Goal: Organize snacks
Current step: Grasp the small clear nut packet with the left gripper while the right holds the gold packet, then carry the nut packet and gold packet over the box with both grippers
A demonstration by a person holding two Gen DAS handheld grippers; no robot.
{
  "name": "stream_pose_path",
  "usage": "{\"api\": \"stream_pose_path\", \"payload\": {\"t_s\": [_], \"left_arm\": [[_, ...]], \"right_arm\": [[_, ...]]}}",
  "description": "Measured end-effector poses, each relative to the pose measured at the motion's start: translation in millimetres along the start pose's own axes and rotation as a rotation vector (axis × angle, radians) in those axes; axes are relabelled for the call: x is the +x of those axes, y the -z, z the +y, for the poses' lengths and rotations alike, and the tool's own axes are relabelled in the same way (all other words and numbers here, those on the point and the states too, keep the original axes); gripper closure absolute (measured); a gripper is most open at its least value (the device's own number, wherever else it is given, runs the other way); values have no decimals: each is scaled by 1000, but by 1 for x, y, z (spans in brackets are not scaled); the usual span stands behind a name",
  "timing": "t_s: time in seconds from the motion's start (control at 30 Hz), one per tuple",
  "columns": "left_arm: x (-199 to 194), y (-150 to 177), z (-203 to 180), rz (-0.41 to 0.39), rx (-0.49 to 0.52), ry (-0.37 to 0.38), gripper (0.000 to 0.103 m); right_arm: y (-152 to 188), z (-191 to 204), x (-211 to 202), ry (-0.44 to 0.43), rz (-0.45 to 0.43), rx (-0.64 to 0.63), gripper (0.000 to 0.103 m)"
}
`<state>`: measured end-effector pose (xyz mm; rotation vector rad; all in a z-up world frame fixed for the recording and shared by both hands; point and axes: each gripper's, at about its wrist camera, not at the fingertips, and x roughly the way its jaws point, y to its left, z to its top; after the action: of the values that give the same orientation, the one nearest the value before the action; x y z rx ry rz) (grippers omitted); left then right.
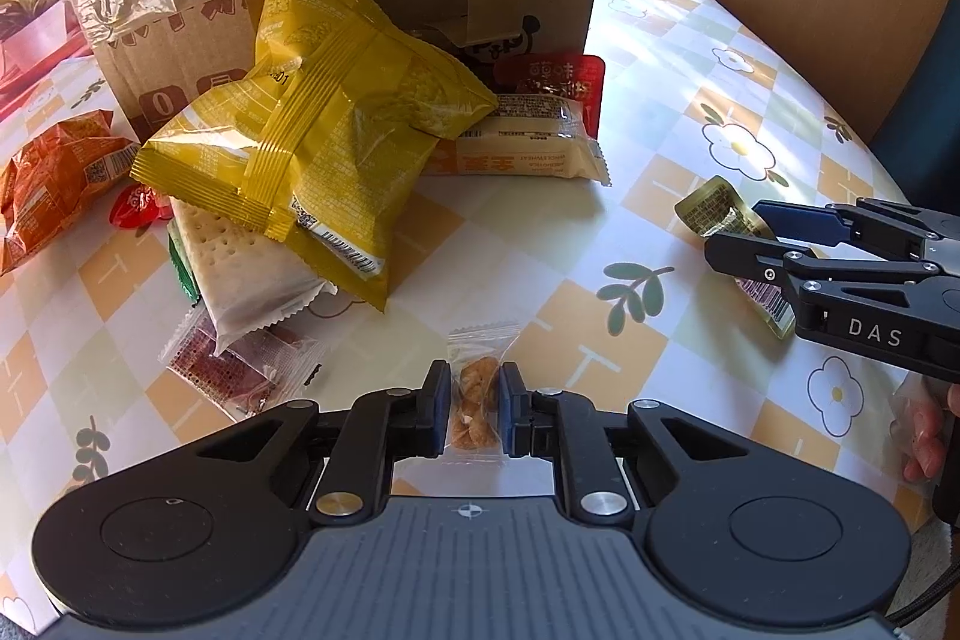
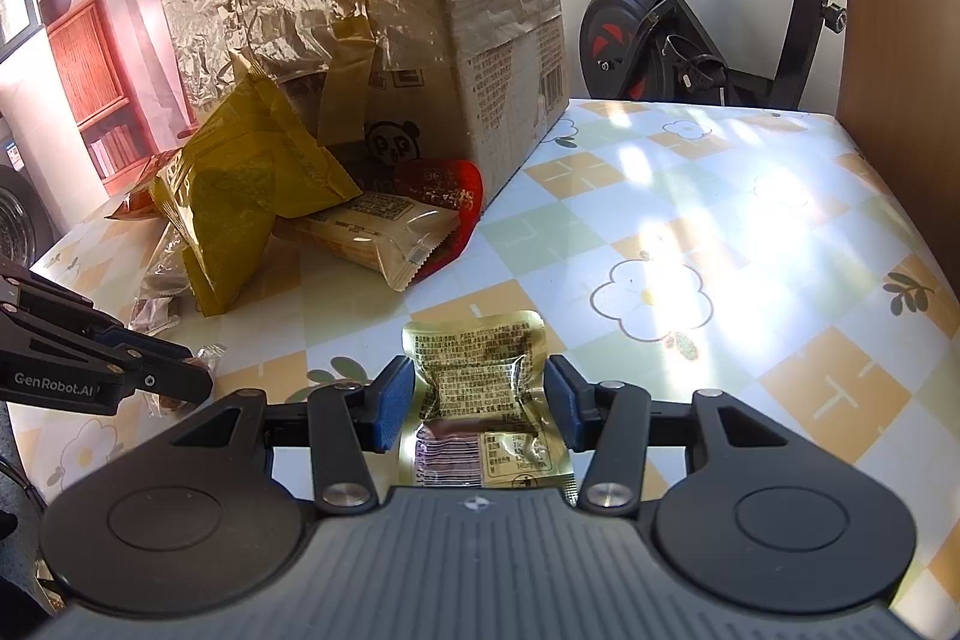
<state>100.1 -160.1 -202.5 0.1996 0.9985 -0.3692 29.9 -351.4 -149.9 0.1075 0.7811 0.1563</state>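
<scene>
Sunlit tablecloth lies open ahead of my right gripper, half-closed around a gold packet; my left gripper pinches a clear snack bag.

Right gripper body read "DAS". Left gripper body read "GenRobot.AI". Cream snack bar wrapper read "WHOLEWHEAT", upside down. Cardboard box showed digit "0". Other package print was too small to read.
</scene>
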Motion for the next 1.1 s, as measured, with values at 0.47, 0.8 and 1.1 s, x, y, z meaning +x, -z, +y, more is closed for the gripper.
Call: {"api": "stream_pose_path", "payload": {"t_s": [0.47, 0.8, 1.1], "left_arm": [[-19, -6, 11, -104, -36, 13, 86], [-58, -26, 20, -269, -22, 38, 85], [-117, -73, 48, -483, -29, 53, 85]], "right_arm": [[-4, 0, -6, 34, -21, 19, 53], [-30, 14, -26, 74, -91, -37, 53], [-95, 29, -52, 102, -230, -118, 53]]}}
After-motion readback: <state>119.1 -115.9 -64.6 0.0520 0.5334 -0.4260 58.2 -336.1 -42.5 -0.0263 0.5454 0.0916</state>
